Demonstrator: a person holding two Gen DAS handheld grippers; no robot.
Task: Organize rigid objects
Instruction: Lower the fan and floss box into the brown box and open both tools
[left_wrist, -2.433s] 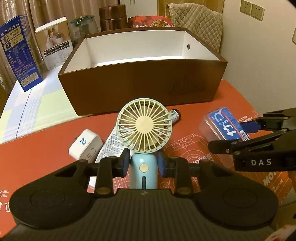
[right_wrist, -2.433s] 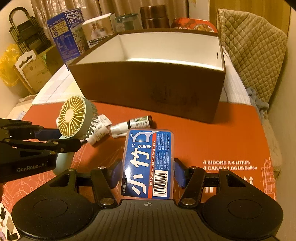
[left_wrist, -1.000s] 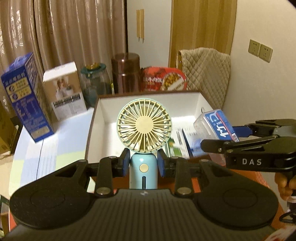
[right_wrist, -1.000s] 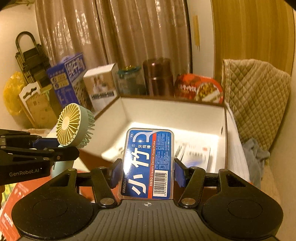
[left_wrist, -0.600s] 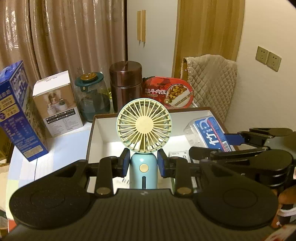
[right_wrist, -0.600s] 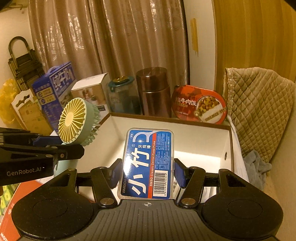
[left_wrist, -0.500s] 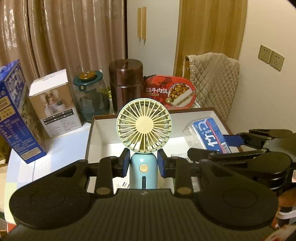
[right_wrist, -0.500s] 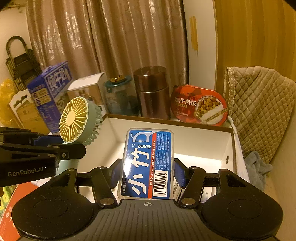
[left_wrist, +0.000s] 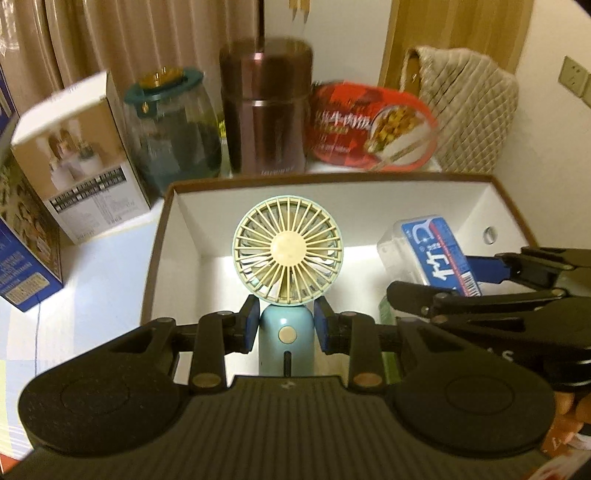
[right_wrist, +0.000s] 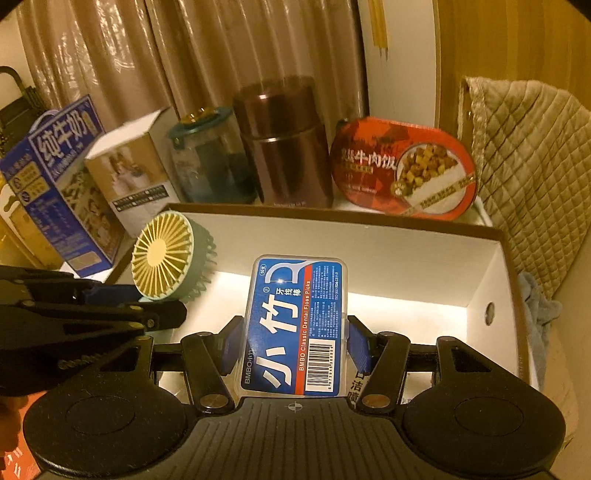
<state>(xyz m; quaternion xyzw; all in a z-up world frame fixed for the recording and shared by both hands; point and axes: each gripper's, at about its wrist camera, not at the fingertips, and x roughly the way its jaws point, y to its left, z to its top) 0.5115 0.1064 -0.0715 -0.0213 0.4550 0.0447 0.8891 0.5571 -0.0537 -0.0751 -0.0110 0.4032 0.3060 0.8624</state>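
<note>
My left gripper (left_wrist: 287, 328) is shut on the blue handle of a small handheld fan (left_wrist: 288, 251), held upright over the open brown box (left_wrist: 369, 206) with white inner walls. My right gripper (right_wrist: 295, 347) is shut on a blue dental floss pick box (right_wrist: 295, 325), held over the same brown box (right_wrist: 406, 258). The fan also shows in the right wrist view (right_wrist: 166, 254), to the left of the floss box. The floss box shows in the left wrist view (left_wrist: 432, 254), to the right of the fan. Some printed packets lie on the box floor, mostly hidden.
Behind the brown box stand a dark metal canister (left_wrist: 266, 110), a glass jar with a teal lid (left_wrist: 173, 125), a red meal tray (left_wrist: 369, 129) and a white carton (left_wrist: 77, 158). A blue milk carton (right_wrist: 55, 181) stands at the left. A quilted cushion (right_wrist: 532, 177) is at the right.
Both grippers have moved forward and lower with their objects, from above the orange mat to over the inside of the brown box. The box's far wall is now closer.
</note>
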